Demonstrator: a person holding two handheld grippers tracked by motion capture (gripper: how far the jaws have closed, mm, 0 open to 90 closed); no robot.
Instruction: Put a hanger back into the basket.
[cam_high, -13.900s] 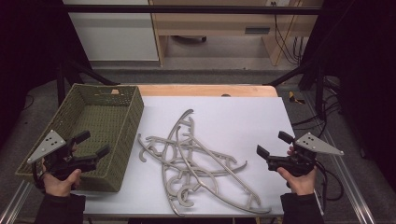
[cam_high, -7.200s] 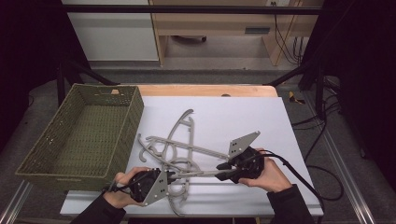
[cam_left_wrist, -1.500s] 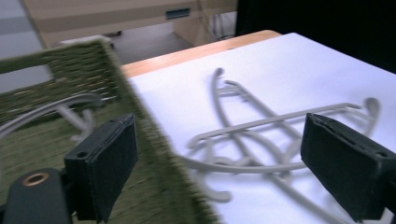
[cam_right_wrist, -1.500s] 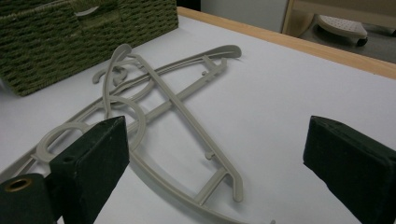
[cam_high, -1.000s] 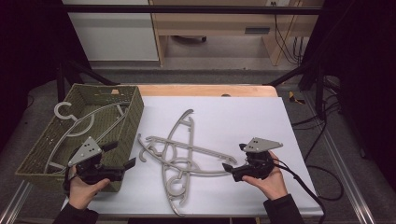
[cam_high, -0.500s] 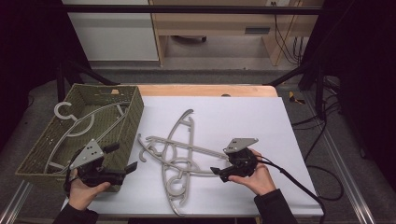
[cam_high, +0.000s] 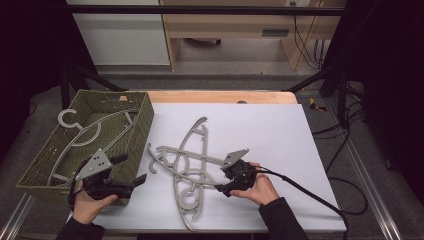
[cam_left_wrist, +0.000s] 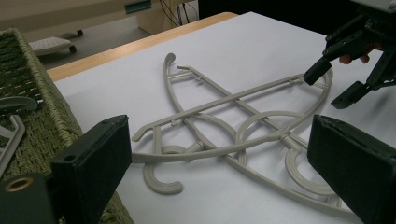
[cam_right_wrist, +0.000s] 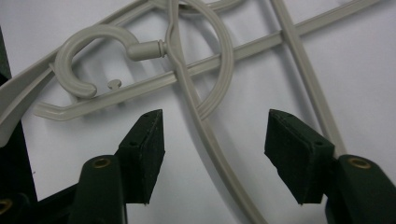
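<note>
Several grey plastic hangers (cam_high: 190, 170) lie tangled on the white table top (cam_high: 270, 130). My right gripper (cam_high: 221, 180) is low at the pile's right side. In the right gripper view one thin hanger arm (cam_right_wrist: 198, 126) runs up between the pads of the right gripper (cam_right_wrist: 215, 126), touching neither. Its jaws have just been closing and still stand apart. A hanger hook (cam_right_wrist: 79, 60) curls ahead to the left. My left gripper (cam_high: 132, 167) hovers open and empty by the basket's front right corner. The left gripper (cam_left_wrist: 219, 126) faces the pile and the right gripper (cam_left_wrist: 331, 87).
An olive woven basket (cam_high: 142, 107) stands at the table's left with one grey hanger (cam_high: 95, 132) lying in it. A cable (cam_high: 310, 192) trails from the right gripper off the table's front right. A wooden strip (cam_high: 220, 96) borders the far edge.
The right gripper has moved left and down onto the hanger pile, and its jaws have narrowed around a hanger arm. The left gripper has stayed put.
</note>
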